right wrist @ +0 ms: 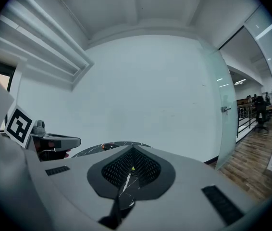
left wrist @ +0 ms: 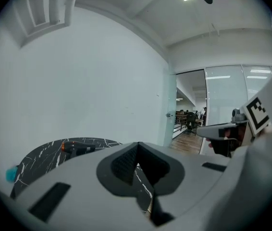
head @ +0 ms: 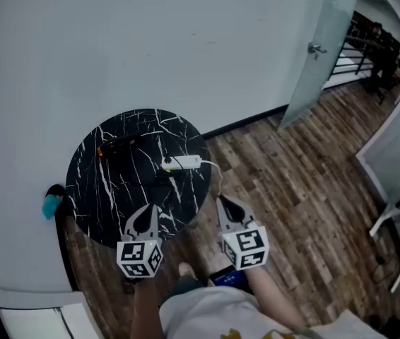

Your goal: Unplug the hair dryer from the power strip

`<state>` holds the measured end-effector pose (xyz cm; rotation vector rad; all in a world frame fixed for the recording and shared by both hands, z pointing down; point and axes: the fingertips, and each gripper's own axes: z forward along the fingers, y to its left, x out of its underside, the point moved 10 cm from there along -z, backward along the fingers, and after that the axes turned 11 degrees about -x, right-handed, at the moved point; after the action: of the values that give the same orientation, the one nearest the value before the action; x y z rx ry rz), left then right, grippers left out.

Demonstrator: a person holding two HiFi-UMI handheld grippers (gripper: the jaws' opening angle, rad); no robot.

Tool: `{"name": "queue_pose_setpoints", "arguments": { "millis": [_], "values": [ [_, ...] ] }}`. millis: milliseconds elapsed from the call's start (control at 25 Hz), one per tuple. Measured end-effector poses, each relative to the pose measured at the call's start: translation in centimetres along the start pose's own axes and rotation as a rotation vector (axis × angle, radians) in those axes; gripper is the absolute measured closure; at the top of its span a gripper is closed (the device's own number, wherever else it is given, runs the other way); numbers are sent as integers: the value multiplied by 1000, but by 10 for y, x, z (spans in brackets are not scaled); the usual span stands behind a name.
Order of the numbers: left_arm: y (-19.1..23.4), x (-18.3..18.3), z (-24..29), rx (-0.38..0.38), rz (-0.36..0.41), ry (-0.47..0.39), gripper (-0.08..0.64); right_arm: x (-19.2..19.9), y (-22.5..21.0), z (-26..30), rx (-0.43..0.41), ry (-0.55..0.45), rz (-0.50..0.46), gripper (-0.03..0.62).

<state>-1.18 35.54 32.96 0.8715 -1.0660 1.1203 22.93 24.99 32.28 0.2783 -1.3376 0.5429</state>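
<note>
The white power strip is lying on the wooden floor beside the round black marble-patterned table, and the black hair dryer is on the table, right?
Not quite. The white power strip lies on the round black marble-patterned table, near its right edge, not on the wooden floor. The head view shows this. The black hair dryer is on the table, as you said.

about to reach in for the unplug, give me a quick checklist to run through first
1. Left gripper empty: ok, jaws together, nothing between them.
2. Right gripper empty: ok, jaws together, nothing between them.
3. Jaws ready to grasp: not ok, both must open first.
4. Hair dryer located: ok, lying at the far side of the round marble table.
5. Power strip located: ok, on the table's right part, ahead of both grippers.
6. Plug seated in strip: cannot tell, too small in the head view.
</note>
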Motion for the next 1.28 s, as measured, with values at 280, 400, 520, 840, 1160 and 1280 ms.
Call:
{"name": "queue_pose_setpoints", "arguments": {
  "millis": [280, 400, 520, 840, 1160, 1280],
  "values": [
    [-2, 4, 15, -5, 11, 22, 560, 5, -7, 12, -22, 12, -5, 595],
    [2, 4, 31, -8, 26, 31, 560, 4, -15, 25, -18, 22, -1, 594],
    [9, 6, 54, -4, 46, 43, 560, 5, -24, 44, -21, 40, 0, 595],
    [26, 4, 145, 54, 40, 79, 560, 2, -65, 118, -19, 87, 9, 594],
    [55, -1, 222, 97, 56, 136, 560, -10, -97, 190, -14, 118, 42, 594],
    [66, 1, 245, 116, 66, 154, 560, -11, -104, 215, -17, 137, 46, 594]
  ]
}}
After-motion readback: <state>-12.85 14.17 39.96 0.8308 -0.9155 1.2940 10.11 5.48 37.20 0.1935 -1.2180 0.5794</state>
